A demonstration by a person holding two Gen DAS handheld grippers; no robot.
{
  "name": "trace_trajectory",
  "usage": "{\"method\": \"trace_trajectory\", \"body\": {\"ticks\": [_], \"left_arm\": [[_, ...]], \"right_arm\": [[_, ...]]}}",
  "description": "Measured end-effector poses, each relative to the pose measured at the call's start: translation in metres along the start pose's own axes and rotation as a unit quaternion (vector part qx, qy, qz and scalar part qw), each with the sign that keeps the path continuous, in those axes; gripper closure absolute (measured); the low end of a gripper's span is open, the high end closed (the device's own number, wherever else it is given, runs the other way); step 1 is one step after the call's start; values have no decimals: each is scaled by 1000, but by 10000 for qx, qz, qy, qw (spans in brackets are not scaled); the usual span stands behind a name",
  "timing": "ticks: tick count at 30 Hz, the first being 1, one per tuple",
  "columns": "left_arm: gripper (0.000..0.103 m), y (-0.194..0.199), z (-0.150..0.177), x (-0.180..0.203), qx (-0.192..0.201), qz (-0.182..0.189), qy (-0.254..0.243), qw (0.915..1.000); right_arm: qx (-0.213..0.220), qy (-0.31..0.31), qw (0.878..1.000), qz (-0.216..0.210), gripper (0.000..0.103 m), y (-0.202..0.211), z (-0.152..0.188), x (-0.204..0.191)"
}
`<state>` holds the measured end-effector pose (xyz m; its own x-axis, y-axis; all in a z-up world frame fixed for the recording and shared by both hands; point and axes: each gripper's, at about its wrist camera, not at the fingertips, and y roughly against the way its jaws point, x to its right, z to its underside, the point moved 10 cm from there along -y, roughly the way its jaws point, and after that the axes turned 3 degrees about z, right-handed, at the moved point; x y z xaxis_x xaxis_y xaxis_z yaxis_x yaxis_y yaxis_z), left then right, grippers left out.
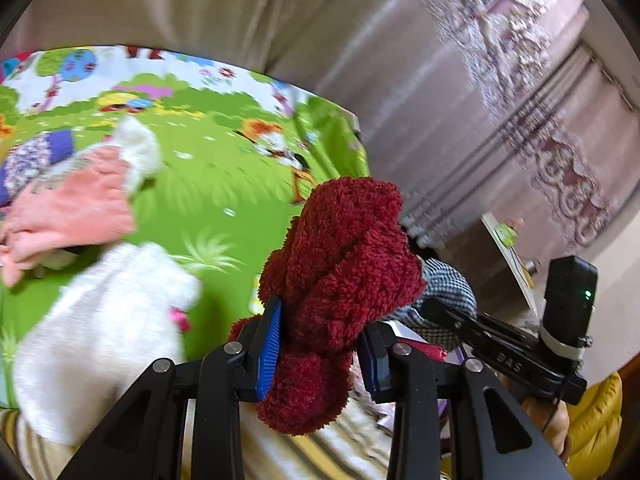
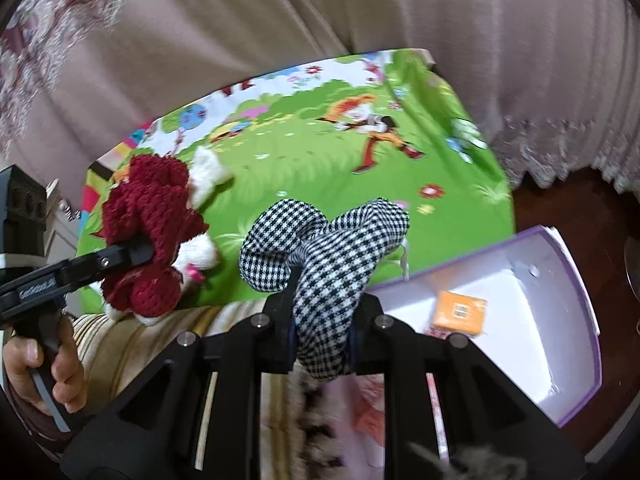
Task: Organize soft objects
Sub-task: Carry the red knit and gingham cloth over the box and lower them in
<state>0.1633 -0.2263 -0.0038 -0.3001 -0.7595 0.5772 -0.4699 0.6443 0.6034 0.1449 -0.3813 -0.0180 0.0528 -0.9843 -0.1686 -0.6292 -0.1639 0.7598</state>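
My left gripper (image 1: 320, 332) is shut on a fluffy dark red scrunchie (image 1: 340, 264) and holds it above the green cartoon play mat (image 1: 224, 184). It also shows at the left of the right wrist view (image 2: 152, 236). My right gripper (image 2: 324, 320) is shut on a black-and-white checked scrunchie (image 2: 320, 240), held above the mat's (image 2: 320, 160) near edge. That checked scrunchie (image 1: 448, 288) shows behind the red one in the left wrist view. White fluffy soft items (image 1: 104, 328), a pink cloth (image 1: 72, 208) and a purple patterned piece (image 1: 36, 156) lie on the mat at the left.
An open white box with purple rim (image 2: 576, 360) holds an orange packet (image 2: 460, 312) at the right. Beige and lace-patterned curtains (image 2: 280, 12) hang behind the mat. Striped fabric (image 2: 132, 344) lies below the grippers. Dark floor (image 2: 560, 204) shows at the right.
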Motion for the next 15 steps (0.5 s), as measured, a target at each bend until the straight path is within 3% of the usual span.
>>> {"method": "trace_trajectory", "body": {"ticks": [15], "left_arm": [[67,-56,39,73,-745,404,-441,9954]], "right_arm": [[89,-738,9938,825,78,25,19,97]]}}
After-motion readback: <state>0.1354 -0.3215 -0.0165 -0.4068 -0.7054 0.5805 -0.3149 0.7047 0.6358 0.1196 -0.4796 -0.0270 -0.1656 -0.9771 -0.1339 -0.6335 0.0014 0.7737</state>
